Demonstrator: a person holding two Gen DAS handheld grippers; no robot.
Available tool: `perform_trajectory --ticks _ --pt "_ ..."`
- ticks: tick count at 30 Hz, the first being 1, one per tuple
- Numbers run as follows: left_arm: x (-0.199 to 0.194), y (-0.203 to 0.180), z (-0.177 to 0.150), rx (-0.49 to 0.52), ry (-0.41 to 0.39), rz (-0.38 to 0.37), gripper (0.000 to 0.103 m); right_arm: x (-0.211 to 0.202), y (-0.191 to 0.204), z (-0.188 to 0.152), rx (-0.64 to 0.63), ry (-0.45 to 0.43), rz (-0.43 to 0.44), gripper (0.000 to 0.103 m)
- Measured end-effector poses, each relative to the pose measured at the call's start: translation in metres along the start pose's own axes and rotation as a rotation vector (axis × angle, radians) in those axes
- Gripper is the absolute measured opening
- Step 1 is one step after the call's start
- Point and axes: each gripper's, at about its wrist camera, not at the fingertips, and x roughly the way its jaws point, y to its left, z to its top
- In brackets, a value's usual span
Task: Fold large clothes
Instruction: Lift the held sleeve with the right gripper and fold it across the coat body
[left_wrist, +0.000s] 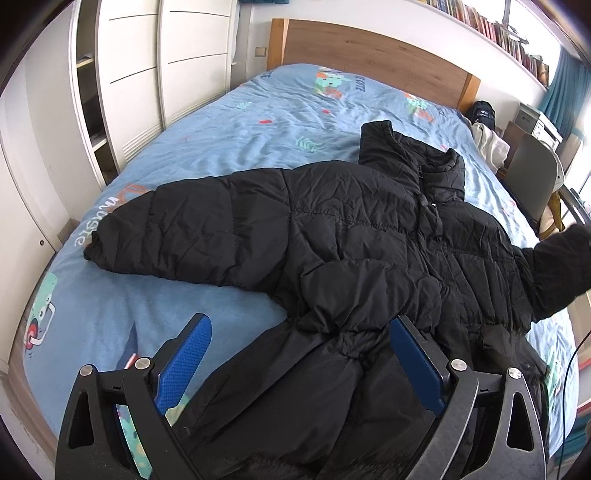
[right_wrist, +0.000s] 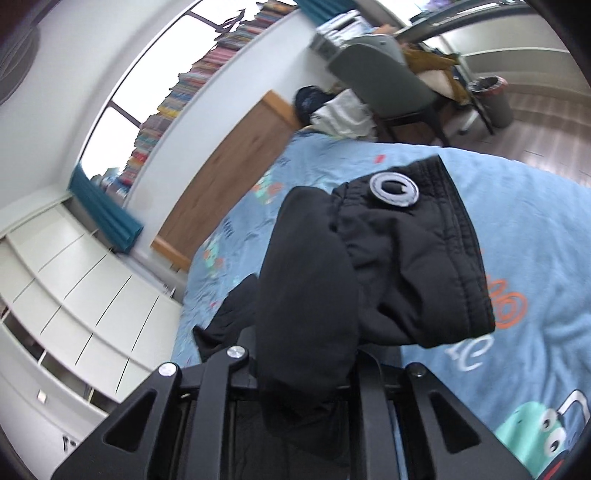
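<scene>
A black puffer jacket (left_wrist: 354, 236) lies front up on a bed with a blue patterned cover (left_wrist: 229, 129). Its left sleeve (left_wrist: 173, 229) stretches out flat to the left. My left gripper (left_wrist: 299, 332) is open, its blue pads either side of the jacket's hem, above it. My right gripper (right_wrist: 314, 365) is shut on the cuff of the other sleeve (right_wrist: 388, 258), which has a round white patch (right_wrist: 394, 189), and holds it lifted above the bed (right_wrist: 524, 229). That raised sleeve also shows at the right edge of the left wrist view (left_wrist: 561, 266).
A wooden headboard (left_wrist: 369, 55) stands at the far end. White wardrobes (left_wrist: 129, 74) line the left side. A grey chair (left_wrist: 532, 181) and desk clutter sit to the right of the bed, with a bin (right_wrist: 495, 99) on the floor. Book shelves (left_wrist: 498, 29) run along the wall.
</scene>
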Motion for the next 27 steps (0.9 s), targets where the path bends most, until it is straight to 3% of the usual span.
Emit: perform_trajectory --ticks 6,14,27 --pt "-0.012 0.016 -0.003 0.004 -0.016 0.014 0.096 0.015 0.072 -0.036 -0.117 0.088 0.058 0.016" --pt "-0.024 0.045 -0.011 -0.036 -0.035 0.022 0.096 0.038 0.139 -0.105 -0.263 0.223 0.064 0.016" --pt "-0.025 0.071 -0.024 -0.062 -0.035 0.052 0.096 0.09 0.158 -0.248 -0.453 0.503 -0.055 0.017"
